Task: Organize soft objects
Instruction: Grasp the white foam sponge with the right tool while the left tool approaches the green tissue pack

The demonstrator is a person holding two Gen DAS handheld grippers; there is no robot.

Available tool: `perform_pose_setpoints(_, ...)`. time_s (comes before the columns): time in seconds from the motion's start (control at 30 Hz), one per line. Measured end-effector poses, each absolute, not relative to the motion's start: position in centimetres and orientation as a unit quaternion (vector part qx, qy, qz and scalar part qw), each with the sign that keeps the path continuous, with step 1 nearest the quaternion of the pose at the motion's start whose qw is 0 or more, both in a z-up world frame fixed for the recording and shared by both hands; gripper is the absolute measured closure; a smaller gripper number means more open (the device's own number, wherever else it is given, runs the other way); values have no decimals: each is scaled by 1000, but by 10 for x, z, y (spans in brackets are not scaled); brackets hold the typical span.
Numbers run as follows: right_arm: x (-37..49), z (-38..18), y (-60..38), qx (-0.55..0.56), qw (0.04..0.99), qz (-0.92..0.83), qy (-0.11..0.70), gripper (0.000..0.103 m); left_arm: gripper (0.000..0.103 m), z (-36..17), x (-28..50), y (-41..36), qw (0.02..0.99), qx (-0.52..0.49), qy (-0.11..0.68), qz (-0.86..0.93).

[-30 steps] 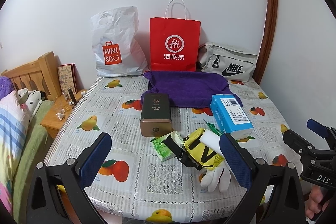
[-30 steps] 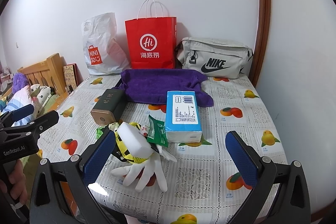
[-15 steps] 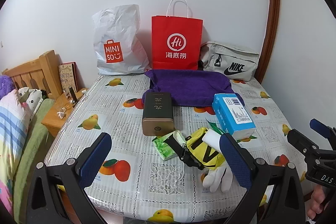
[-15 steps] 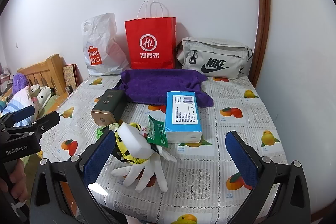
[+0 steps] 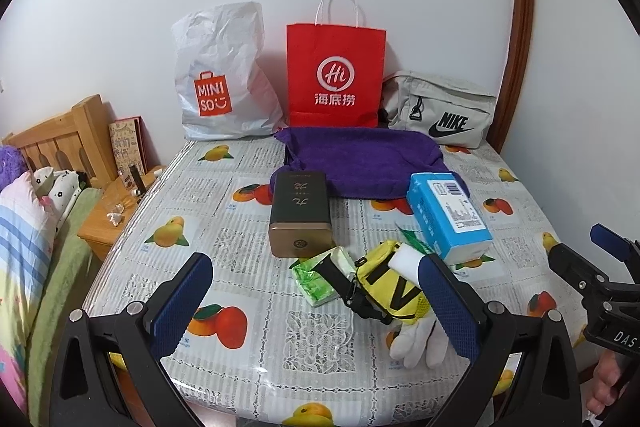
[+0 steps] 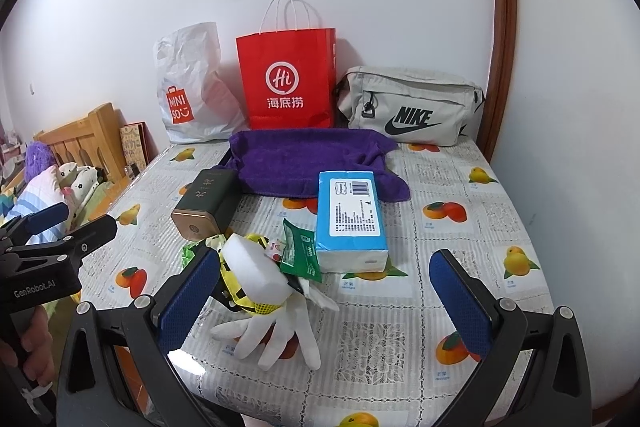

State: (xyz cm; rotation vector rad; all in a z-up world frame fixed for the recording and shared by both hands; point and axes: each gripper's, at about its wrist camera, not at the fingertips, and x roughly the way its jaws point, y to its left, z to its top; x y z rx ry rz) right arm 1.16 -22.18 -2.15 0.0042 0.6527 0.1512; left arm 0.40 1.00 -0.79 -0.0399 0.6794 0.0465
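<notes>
A pile of soft things lies near the table's front: a white glove (image 6: 276, 331), a white sponge block (image 6: 254, 269) on a yellow mesh pouch (image 5: 390, 289), a green tissue pack (image 5: 320, 277) and a green sachet (image 6: 300, 255). A blue tissue pack (image 6: 350, 219) lies beside them. A purple towel (image 6: 308, 159) lies further back. My left gripper (image 5: 316, 307) is open and empty, just in front of the pile. My right gripper (image 6: 324, 303) is open and empty, with the glove between its fingers in view.
A dark tin box (image 5: 300, 215) lies left of the pile. A white Miniso bag (image 5: 220, 83), a red paper bag (image 5: 334, 75) and a grey Nike bag (image 5: 440, 115) stand against the back wall. A bed (image 5: 24, 227) and wooden nightstand (image 5: 112, 223) are at left.
The left gripper has tilted up slightly, so the scene sits a little lower in its view. The right gripper has barely moved. Both stay open.
</notes>
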Motion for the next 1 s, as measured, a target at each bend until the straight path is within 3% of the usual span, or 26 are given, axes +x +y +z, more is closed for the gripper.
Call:
perform_pose_setpoints(0.63,50,-80,-202,9,925,135,355,1,0,-85,51,45,904,-34,423,52)
perform_pose_setpoints(1.0,64,-110,-158,-55,909,187,369,20,0,-114,67,50,892,-48,449,35)
